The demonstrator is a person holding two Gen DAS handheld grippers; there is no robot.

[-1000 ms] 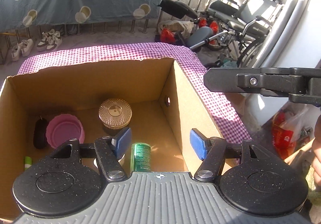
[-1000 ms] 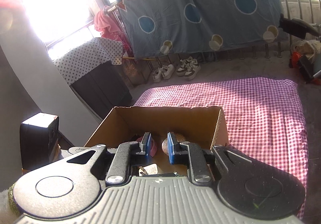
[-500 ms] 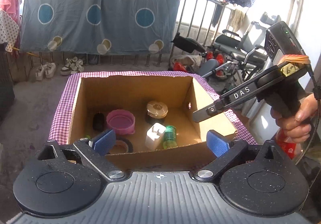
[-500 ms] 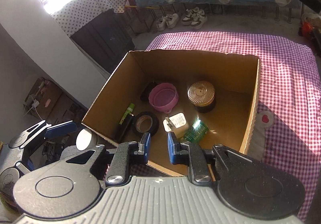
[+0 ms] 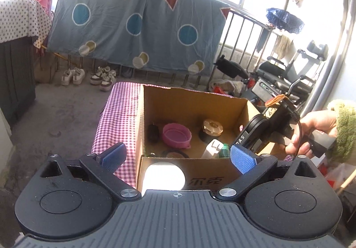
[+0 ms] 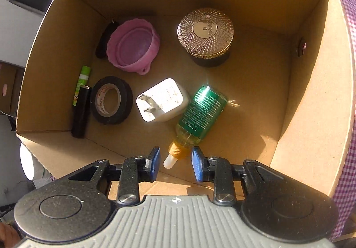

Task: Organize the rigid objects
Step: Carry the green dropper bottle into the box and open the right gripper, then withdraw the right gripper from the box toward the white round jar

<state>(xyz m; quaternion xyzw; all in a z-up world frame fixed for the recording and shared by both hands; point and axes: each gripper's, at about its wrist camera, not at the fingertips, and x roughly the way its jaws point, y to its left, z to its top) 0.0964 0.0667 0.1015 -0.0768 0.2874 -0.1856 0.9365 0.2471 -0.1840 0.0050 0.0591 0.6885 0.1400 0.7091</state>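
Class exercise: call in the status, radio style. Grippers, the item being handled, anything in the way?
Left gripper wide open, empty, outside the cardboard box. Right gripper opening over the green dropper bottle, pads clear of its cap. White charger plug touching the bottle.

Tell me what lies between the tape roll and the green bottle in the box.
The white charger plug lies between the black tape roll and the green bottle, touching the bottle's side. The right wrist view shows it best.
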